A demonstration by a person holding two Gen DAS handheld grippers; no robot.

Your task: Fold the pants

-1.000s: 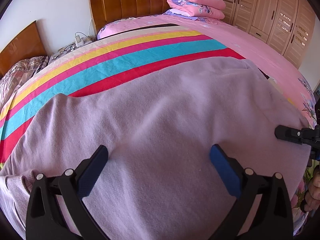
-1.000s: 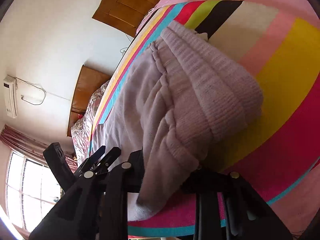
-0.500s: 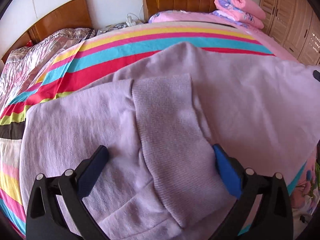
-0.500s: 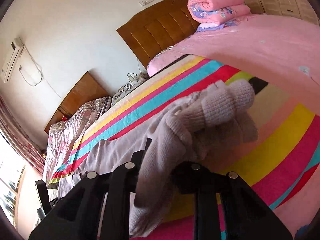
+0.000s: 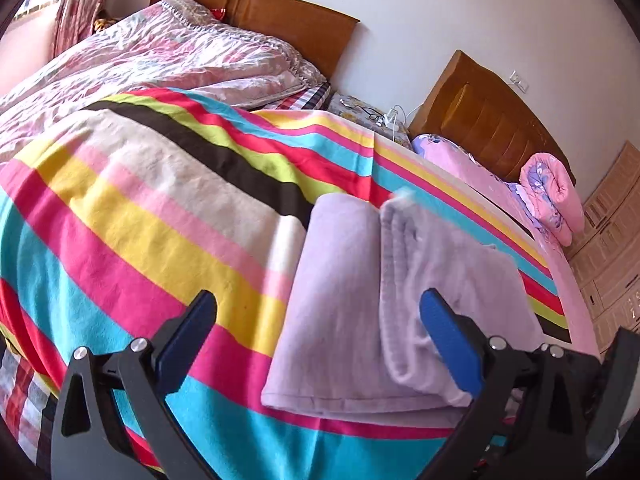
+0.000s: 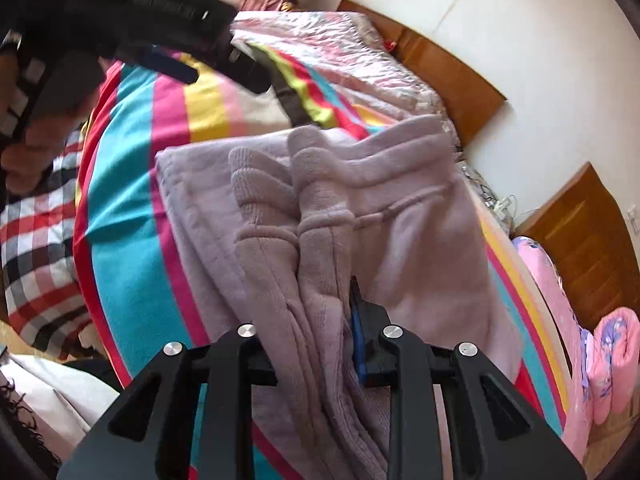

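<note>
Left wrist view: the lilac pants [image 5: 392, 292] are seen folded on a striped blanket [image 5: 140, 216] spread over the bed, wooden headboards [image 5: 492, 120] behind. The left gripper [image 5: 320, 340] is held wide open, nothing gripped. Right wrist view: the right gripper [image 6: 320, 320] is clamped on bunched pants fabric [image 6: 312, 216].

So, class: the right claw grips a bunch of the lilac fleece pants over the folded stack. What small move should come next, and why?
Probably lower and release: the right claw pinches the lilac fleece pants already over the folded stack, while the left claw is open.
</note>
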